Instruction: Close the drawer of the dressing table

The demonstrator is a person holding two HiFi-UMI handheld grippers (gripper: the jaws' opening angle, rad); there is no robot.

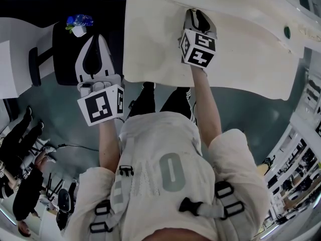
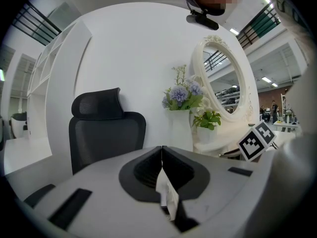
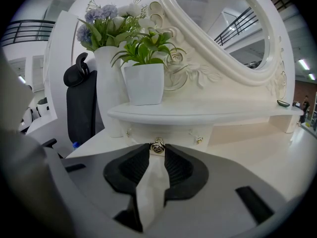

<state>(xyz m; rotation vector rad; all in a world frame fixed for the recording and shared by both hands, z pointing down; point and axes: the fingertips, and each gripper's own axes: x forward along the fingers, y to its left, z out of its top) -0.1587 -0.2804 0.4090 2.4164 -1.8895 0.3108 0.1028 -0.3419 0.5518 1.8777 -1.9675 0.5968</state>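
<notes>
The white dressing table lies in front of me, with a raised shelf across its back. Under that shelf is the small drawer front, which carries little gold knobs. My right gripper reaches in over the tabletop, its jaws shut on the middle knob. In the head view the right gripper has its tips at the shelf's edge. How far the drawer stands out is not visible. My left gripper hangs off the table's left side, jaws together and holding nothing; the left gripper points toward a black chair.
A black office chair stands left of the table. On the table are a tall white vase of purple flowers, a potted green plant and an ornate oval mirror. People sit at the far left.
</notes>
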